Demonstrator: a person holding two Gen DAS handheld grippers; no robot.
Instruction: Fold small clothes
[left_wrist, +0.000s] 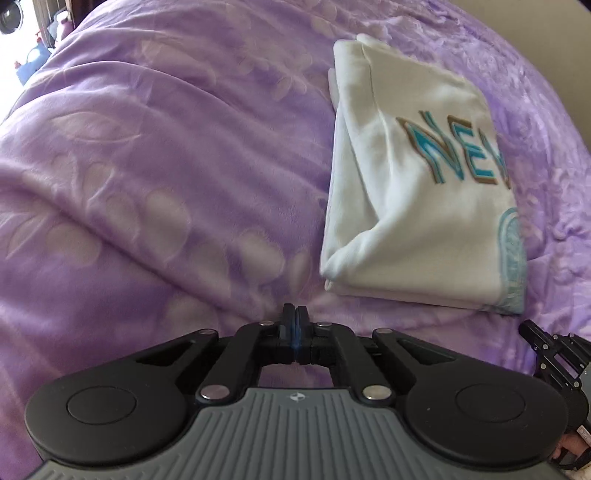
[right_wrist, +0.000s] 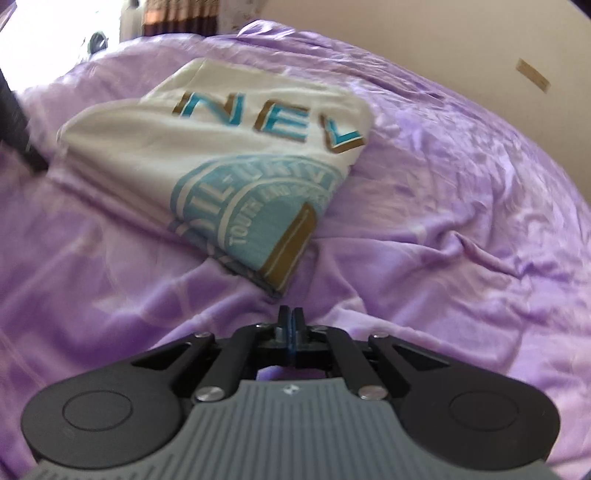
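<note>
Both of our grippers hover empty over the bed: the left gripper (left_wrist: 295, 314) has its jaws pressed together on nothing, and the right gripper (right_wrist: 291, 315) is pinched closed the same way. One white cotton T-shirt with teal and brown lettering (left_wrist: 417, 184) lies folded into a compact rectangle on the purple plush blanket with pale leaf shapes (left_wrist: 147, 184), ahead of and to the right of our left gripper, and just beyond the tips of our right one (right_wrist: 221, 155).

We judge the fold essentially finished. From here the risk is undoing it. The blanket is soft and rumpled, so a closed gripper brushing the near corner could drag the top layer and open the stack. The layers along the left edge look slightly uneven, though the right view is blurred and we cannot be sure. Pressing down on such a yielding surface could also tilt the bundle.
</note>
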